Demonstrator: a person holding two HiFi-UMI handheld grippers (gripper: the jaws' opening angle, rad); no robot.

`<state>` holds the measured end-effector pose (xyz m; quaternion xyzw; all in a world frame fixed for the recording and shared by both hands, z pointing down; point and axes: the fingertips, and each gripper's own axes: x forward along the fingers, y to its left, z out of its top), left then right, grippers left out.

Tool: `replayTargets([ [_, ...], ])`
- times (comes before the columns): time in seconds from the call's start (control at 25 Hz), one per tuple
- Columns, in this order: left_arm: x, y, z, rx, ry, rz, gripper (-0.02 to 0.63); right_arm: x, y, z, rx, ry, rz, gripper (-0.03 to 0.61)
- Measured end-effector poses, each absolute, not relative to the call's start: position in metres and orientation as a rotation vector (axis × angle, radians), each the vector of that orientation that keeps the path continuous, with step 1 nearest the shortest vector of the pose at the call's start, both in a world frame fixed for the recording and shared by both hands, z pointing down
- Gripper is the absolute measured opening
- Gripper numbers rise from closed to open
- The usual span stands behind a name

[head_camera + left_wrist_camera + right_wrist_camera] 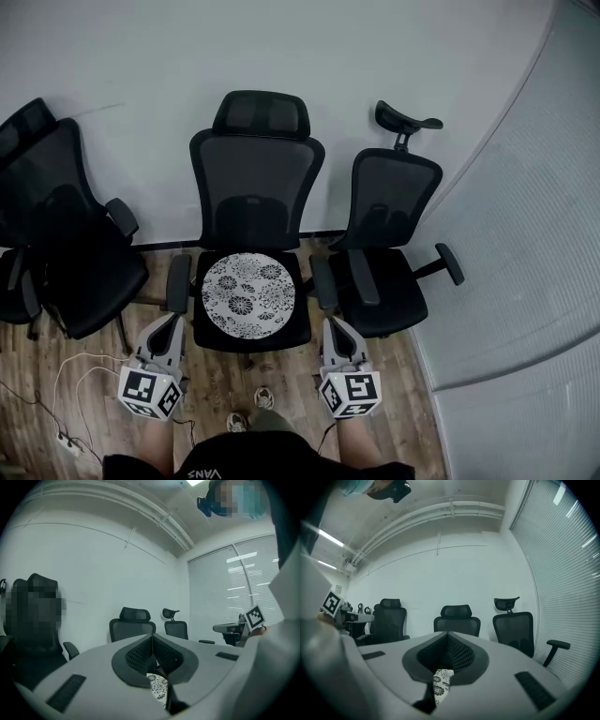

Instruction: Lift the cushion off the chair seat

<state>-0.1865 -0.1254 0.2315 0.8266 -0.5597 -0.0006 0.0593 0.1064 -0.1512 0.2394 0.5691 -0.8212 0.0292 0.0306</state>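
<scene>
Grey left gripper (152, 641), jaws together, hides most cushion (159, 686).

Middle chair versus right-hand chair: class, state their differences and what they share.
The middle chair carries a round patterned cushion on its seat; the right-hand chair has a bare seat. The middle chair's headrest sits low and broad on the back; the right-hand chair's headrest stands up on a stalk, tilted. Both are black with mesh backs and armrests.

Round floral cushion (247, 294) lies flat on the chair seat (292, 330).
</scene>
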Motion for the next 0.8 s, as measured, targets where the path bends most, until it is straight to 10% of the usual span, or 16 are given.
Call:
replayTargets([
  [0.8,-0.148,-0.223,0.230,2.430,-1.822,-0.009,0.015,0.138,-0.277,0.238,1.640,-2.624,0.078,0.017],
])
